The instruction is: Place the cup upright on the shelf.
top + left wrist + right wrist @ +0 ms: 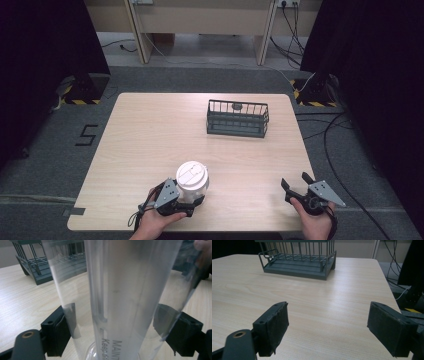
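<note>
A clear plastic cup (192, 181) with a white lid stands upright near the table's front edge, left of centre. My left gripper (192, 201) is open around its lower part; in the left gripper view the cup (120, 290) stands between the two black pads (58, 335), which sit at or very near its walls. My right gripper (295, 181) rests at the front right of the table, open with nothing between its pads (274, 325). A dark wire basket (237, 118) stands at the back right of the table.
The light wooden table (150, 140) has its front edge just under both hands. A small dark round object (237, 105) lies in the basket. The basket (298, 261) stands well ahead of the right gripper. Cables run over the floor to the right.
</note>
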Available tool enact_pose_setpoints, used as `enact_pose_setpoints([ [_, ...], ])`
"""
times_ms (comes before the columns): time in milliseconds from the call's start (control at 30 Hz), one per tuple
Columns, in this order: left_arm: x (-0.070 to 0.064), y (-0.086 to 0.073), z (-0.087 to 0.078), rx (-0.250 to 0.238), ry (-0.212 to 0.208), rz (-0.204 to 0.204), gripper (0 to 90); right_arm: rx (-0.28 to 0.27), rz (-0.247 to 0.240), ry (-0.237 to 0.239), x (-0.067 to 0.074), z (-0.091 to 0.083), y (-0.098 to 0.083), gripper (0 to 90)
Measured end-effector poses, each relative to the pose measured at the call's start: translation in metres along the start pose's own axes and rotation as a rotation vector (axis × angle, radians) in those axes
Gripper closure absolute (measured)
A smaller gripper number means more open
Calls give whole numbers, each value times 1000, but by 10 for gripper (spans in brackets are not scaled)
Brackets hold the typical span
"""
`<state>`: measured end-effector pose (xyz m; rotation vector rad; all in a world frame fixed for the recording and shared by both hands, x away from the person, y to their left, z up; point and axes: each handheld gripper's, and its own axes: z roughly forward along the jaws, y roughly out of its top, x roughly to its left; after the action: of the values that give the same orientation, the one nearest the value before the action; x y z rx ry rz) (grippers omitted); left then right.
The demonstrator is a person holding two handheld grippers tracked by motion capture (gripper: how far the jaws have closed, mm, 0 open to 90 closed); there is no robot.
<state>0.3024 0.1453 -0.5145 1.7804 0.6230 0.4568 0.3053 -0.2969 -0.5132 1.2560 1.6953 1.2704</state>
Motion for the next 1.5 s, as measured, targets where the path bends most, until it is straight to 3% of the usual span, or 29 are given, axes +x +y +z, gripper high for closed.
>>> enact_pose_setpoints([
  [233, 0, 10, 4, -21, -4, 9, 177, 0, -5, 3, 0, 0, 0, 179],
  [733, 10, 52, 29, -66, 18, 51, 178, -1, 4, 4, -1, 0, 0, 183],
  [1500, 26, 82, 65, -78, 63, 57, 178, -1, 11, 5, -1, 0, 0, 187],
])
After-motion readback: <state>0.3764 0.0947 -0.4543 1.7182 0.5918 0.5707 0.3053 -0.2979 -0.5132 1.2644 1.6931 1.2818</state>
